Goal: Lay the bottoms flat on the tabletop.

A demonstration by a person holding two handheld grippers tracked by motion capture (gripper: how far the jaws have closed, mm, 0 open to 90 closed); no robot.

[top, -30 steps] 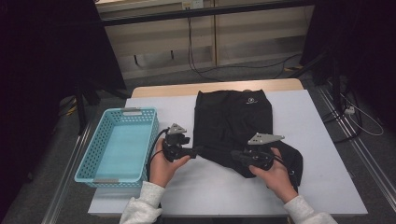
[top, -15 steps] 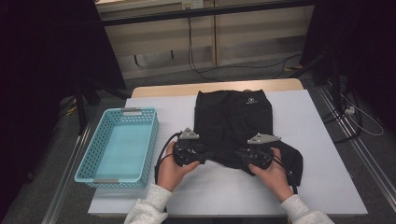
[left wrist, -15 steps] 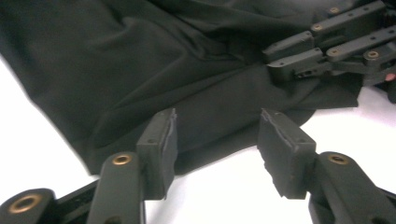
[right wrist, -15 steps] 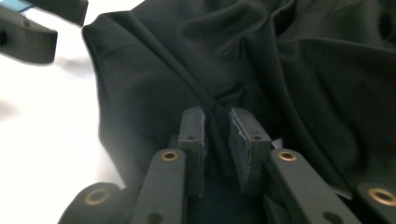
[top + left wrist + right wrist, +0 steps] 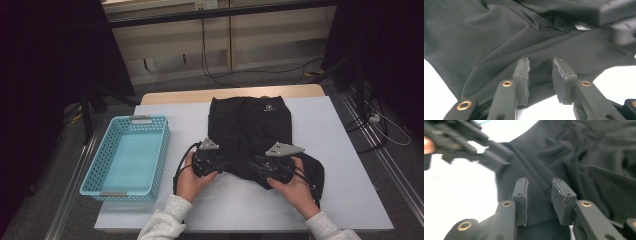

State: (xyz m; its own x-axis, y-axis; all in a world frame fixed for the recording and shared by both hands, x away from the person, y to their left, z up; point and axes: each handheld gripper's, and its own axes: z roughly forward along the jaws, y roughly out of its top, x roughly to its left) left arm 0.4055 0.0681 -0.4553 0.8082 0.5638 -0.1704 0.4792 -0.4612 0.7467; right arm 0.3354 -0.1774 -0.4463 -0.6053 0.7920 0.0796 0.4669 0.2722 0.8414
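Jaws on left gripper [image 5: 226,165] just closing, on right gripper [image 5: 255,167] just opening; both part-open w/ black fabric garment [image 5: 252,125] between, unpinched per gripper views. High view adds turquoise plastic basket [image 5: 102,187] on white surface [image 5: 345,150].

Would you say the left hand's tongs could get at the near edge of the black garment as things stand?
Probably yes: the left tongs, which have just been closing, already sit over the black garment with cloth between the pads, not visibly pinched, and nothing blocks them.
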